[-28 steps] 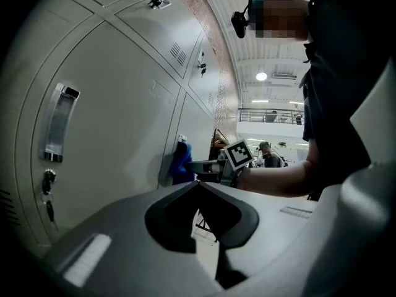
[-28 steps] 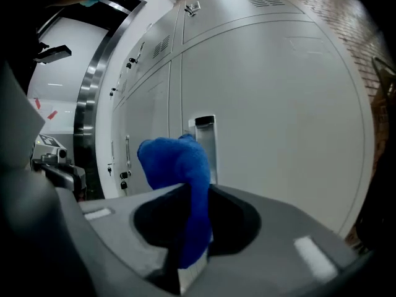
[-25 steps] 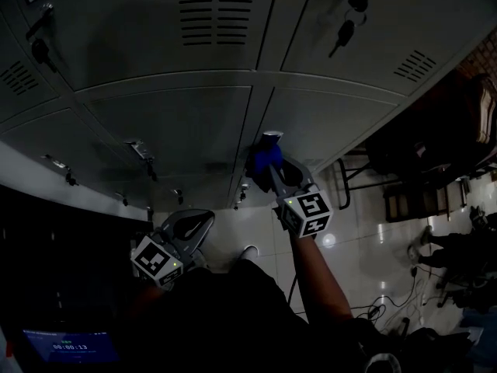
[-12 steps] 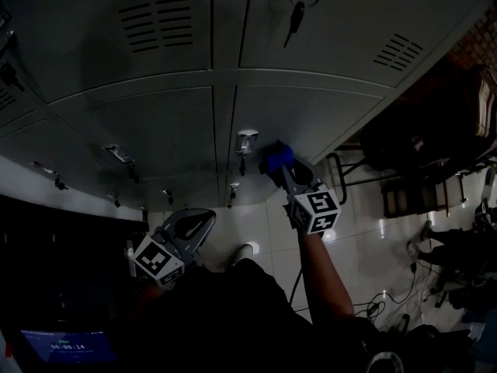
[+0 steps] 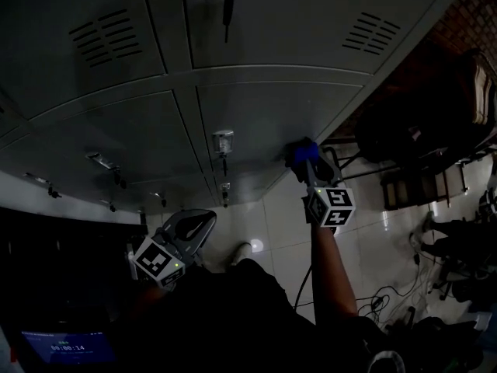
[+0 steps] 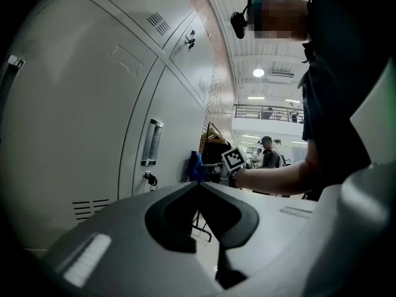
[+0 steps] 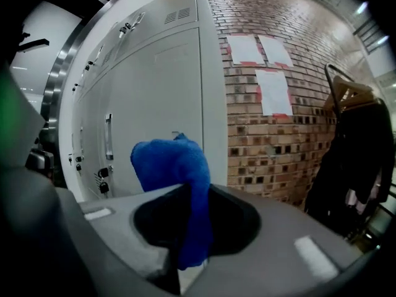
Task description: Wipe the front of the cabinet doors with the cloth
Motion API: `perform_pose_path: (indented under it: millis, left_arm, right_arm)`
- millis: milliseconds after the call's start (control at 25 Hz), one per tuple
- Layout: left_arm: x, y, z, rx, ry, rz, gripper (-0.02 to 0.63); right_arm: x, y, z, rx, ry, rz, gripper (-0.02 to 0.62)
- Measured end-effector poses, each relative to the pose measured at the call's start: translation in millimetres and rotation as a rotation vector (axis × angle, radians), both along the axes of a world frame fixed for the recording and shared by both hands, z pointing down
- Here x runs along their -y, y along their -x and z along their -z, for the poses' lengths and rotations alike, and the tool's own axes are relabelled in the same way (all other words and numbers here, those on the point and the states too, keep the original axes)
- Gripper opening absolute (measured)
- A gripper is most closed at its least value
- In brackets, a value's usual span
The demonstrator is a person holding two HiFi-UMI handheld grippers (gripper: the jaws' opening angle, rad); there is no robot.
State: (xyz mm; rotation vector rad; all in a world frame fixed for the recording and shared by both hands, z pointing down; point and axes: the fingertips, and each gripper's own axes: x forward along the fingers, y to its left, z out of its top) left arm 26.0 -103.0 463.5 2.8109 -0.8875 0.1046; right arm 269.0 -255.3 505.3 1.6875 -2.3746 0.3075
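Grey metal cabinet doors (image 5: pixel 264 115) fill the upper head view. My right gripper (image 5: pixel 309 162) is shut on a blue cloth (image 5: pixel 304 153) and presses it against the lower right door near its right edge. In the right gripper view the blue cloth (image 7: pixel 176 172) bunches out between the jaws in front of the door (image 7: pixel 161 110). My left gripper (image 5: pixel 198 225) hangs low at my side, shut with nothing in it. The left gripper view shows the door (image 6: pixel 86 116), a recessed handle (image 6: pixel 151 142) and the far blue cloth (image 6: pixel 195 166).
A handle and key lock (image 5: pixel 223 144) sit left of the cloth. A brick wall (image 7: pixel 272 104) with taped papers adjoins the cabinet's right side. A coat rack with dark clothing (image 7: pixel 352 159) stands right. Chairs and cables (image 5: pixel 404 193) lie on the tiled floor.
My right gripper has slid the cloth rightward across the lower door, from beside the handle toward the cabinet's right edge. The head view has shifted right. The left gripper has stayed put.
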Motion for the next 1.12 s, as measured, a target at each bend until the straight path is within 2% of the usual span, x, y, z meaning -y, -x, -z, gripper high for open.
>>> perform_pose_path:
  millis: [160, 360, 520, 880, 1120]
  left_arm:
    - [-0.1, -10.8, 2.5, 0.002, 0.006, -0.026, 0.001]
    - [0.9, -8.8, 2.6, 0.007, -0.005, -0.037, 0.001]
    - [-0.7, -1.7, 4.3, 0.008, -0.013, -0.052, 0.002]
    - [-6.8, 31.5, 9.9, -0.002, -0.029, -0.045, 0.000]
    - [-7.2, 49.3, 6.4, 0.014, -0.033, -0.020, 0.001]
  right_arm:
    - [-4.4, -17.7, 2.1, 0.012, -0.014, -0.043, 0.071]
    - [-27.0, 11.6, 8.4, 0.023, -0.039, 0.004, 0.070]
    - [-49.0, 59.1, -0.5, 0.044, -0.020, 0.078, 0.069]
    - [-88.4, 210.1, -24.2, 0.052, 0.040, 0.344, 0.070]
    - [-75.3, 251.4, -31.2, 0.037, 0.048, 0.409, 0.070]
